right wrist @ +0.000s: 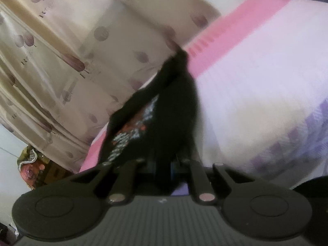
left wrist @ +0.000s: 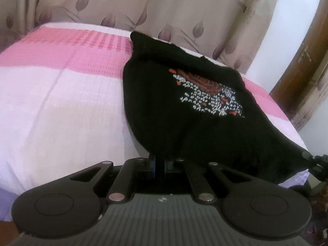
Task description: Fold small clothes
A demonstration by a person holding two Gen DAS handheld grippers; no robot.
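A small black shirt (left wrist: 184,110) with a red and white print lies across the pink and white bed (left wrist: 61,94). My left gripper (left wrist: 160,162) is shut on the shirt's near hem at the bed's front edge. My right gripper (right wrist: 164,164) is shut on another part of the same black shirt (right wrist: 164,123), which rises from its jaws and stretches away toward the bed's far edge. The right gripper's tip also shows at the right edge of the left wrist view (left wrist: 315,162), holding the shirt's corner. The fingertips of both grippers are hidden by cloth.
A beige curtain (left wrist: 184,10) with purple leaf prints hangs behind the bed. A wooden door (left wrist: 303,65) stands at the right. A white wall and colourful items (right wrist: 30,164) are to the left in the right wrist view.
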